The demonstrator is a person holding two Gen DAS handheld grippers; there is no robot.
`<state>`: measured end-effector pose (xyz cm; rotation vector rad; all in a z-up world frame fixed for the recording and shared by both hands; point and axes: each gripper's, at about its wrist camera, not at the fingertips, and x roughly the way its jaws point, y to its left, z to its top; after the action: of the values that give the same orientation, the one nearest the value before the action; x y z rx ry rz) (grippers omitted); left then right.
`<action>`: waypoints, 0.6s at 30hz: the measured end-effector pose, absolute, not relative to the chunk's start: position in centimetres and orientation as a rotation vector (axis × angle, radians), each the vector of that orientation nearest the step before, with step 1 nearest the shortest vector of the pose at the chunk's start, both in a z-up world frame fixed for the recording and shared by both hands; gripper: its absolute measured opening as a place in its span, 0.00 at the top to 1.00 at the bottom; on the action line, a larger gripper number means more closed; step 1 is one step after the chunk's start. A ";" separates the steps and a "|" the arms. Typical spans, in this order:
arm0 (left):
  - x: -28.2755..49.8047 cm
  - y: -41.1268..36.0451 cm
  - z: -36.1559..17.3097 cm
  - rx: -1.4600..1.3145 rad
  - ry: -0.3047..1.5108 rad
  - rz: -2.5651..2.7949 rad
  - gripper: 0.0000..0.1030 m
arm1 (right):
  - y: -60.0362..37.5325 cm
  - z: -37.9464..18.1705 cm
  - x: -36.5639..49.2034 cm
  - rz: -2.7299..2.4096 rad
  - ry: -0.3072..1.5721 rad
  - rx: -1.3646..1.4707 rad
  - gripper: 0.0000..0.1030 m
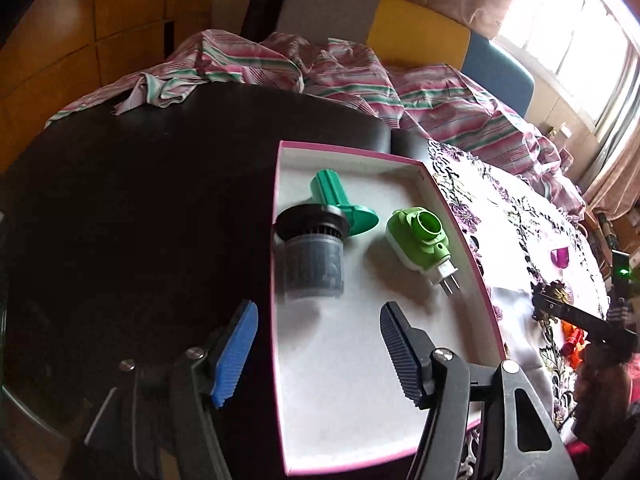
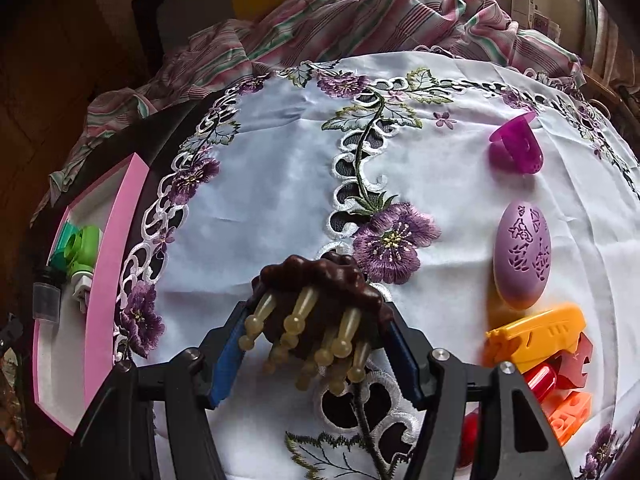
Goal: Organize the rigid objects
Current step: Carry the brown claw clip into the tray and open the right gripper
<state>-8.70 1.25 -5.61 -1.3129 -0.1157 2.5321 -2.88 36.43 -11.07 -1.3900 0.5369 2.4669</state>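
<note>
The right hand-held gripper (image 2: 316, 344) is pinching a dark brown massager with amber knobbed prongs (image 2: 320, 312), its blue and black pads pressed on the two flanks of the lumpy body. That body is rounded and glossy, so I judge it could twist or slide out during the carry to the box; the prongs hang toward the camera and could catch the cut-out embroidery of the white floral tablecloth (image 2: 280, 184) if the piece is dragged rather than lifted.

The pink-rimmed white box (image 1: 352, 151) sits at the table's edge, at 9 o'clock in the right wrist view. It already holds a grey-black cylindrical filter (image 1: 310, 256), a teal plastic piece (image 1: 340, 204) touching it, and a green plug-in device (image 1: 418, 236) just beside them. Dropping the massager on these could knock one over the low rim.

The left hand-held gripper (image 1: 320, 344) hangs spread and empty, pointing steeply down over the box's near end, the filter just beyond its fingertips and clear of the pads; the left pad is over the dark table (image 1: 140, 200). It could block the incoming piece.

Still on the cloth at 3 o'clock: a magenta cup-shaped piece (image 2: 516, 148), a lilac egg-shaped piece (image 2: 522, 256), and orange and red plastic pieces (image 2: 540, 344).
</note>
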 end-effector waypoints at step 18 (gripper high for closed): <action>-5.6 0.4 -5.5 -1.314 -0.099 2.537 0.37 | 36.6 -11.0 -2.7 2.449 0.478 -1.344 0.38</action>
<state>-5.55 0.43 -5.54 -1.3140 -0.0987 2.5367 -2.65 36.61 -11.04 -1.3437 0.4781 2.4491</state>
